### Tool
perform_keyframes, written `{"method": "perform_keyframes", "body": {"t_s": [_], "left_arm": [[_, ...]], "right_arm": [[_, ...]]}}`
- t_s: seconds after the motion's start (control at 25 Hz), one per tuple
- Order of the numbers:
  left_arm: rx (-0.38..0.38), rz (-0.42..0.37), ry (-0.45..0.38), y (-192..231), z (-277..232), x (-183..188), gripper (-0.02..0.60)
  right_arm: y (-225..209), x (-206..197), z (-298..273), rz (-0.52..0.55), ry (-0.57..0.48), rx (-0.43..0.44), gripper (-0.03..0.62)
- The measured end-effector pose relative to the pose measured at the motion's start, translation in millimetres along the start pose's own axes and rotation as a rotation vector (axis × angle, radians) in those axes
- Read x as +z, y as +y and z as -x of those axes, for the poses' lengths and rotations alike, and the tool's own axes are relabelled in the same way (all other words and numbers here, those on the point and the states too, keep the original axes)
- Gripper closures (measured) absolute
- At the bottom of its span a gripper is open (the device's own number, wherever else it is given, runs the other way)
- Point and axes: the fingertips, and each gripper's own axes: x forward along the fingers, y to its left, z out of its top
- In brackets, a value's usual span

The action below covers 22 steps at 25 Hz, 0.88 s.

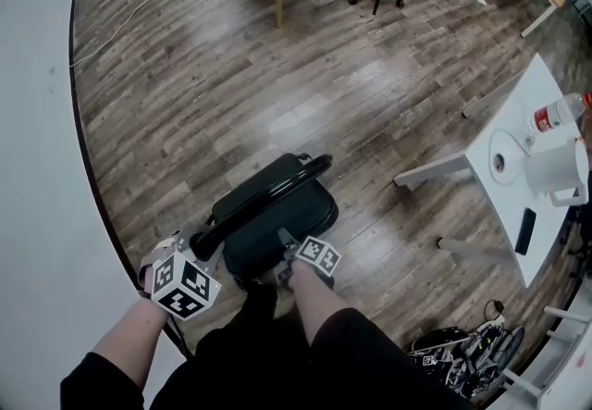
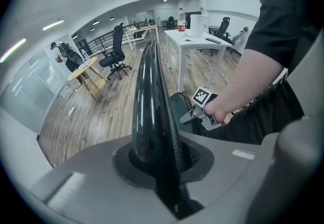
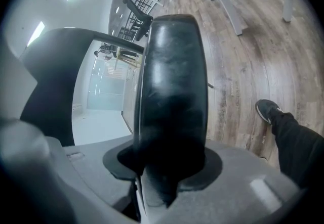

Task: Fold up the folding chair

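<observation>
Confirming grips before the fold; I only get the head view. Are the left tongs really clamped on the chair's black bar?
Observer: Yes. The left gripper view shows the left tongs shut on the glossy black bar, which runs straight out between them.
Operator: Right side?
Observer: Right gripper view: the right tongs grip the rounded edge of the black seat.
Operator: Feet clear?
Observer: That view shows a black shoe on the wood floor, off to the right of the seat.
</observation>
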Motion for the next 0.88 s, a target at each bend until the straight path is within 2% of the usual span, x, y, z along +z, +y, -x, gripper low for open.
{"method": "perform_keyframes", "body": {"t_s": [0.4,0.88], "left_arm": [[-0.017,0.019,-0.001,-14,1,2,0.518],[-0.022,0.065,0.000,-32,4,11,0.520]], "right_arm": [[19,1,-2,0.005,0.001,0.003,0.433],[31,7,3,0.018,0.011,-0.032,0.441]]}}
